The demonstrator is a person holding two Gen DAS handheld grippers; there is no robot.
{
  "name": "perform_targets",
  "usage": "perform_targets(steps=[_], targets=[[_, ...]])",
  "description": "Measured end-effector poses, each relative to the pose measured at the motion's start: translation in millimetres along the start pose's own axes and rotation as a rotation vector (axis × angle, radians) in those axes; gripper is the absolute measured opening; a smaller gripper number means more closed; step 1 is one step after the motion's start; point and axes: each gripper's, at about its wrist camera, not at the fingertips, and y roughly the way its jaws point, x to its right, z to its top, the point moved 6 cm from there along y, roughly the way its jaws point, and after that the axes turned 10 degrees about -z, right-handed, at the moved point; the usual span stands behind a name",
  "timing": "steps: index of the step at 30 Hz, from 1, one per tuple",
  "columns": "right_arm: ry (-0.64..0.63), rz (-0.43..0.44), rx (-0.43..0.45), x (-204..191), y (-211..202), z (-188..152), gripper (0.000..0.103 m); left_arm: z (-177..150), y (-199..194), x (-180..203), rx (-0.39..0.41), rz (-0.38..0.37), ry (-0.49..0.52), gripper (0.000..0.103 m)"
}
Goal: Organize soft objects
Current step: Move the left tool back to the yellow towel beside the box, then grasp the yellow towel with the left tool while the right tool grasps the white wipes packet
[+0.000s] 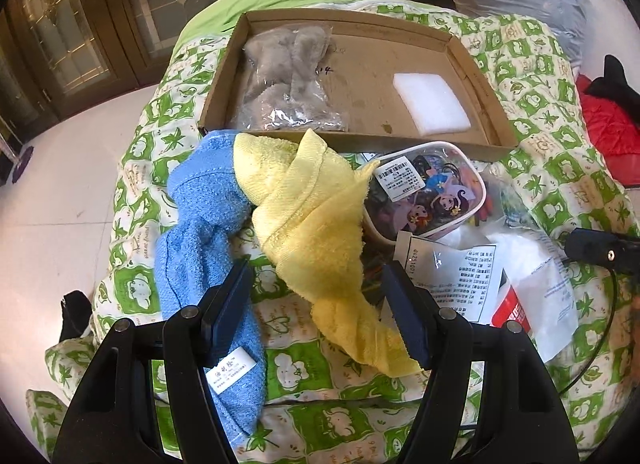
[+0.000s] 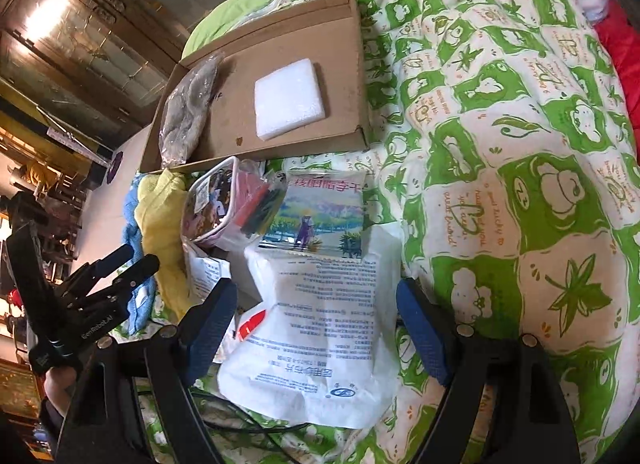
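You are lining up a pick: your left gripper (image 1: 316, 304) stands spread wide, pinching nothing, with the yellow towel's (image 1: 308, 216) tail between its fingers on the bed (image 1: 560, 168). Next, close on the towel and carry it toward twelve o'clock into the cardboard tray (image 1: 360, 28). Your right gripper (image 2: 316, 324), also spread, straddles a white packet (image 2: 320, 344).

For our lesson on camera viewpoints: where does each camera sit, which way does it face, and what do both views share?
Left wrist: on the left gripper, looking down between open fingers at the yellow terry towel and blue terry towel.
Right wrist: on the right gripper, above the white printed plastic packet; the left gripper and a hand show.
Shared: shallow cardboard tray, white foam square.
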Motion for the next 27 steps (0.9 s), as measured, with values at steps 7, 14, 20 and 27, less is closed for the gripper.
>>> perform_targets(steps=[7, 14, 20, 27], targets=[[-0.069, -0.091, -0.077, -9.2, 21.2, -12.7, 0.083, -0.8, 2.6, 0.9, -0.008, 0.009, 0.01, 0.068], [-0.119, -0.132, -0.092, -19.1, 41.0, -18.2, 0.08, -1.5, 4.4, 2.1, -0.014, 0.017, 0.02, 0.068], [-0.088, -0.075, -0.076, -22.7, 35.3, -18.3, 0.049, -1.9, 5.9, 2.5, -0.017, 0.019, 0.022, 0.068], [-0.079, -0.027, 0.017, -26.2, -1.6, -7.9, 0.046, 0.1, 7.6, 2.1, -0.017, 0.01, 0.013, 0.068]])
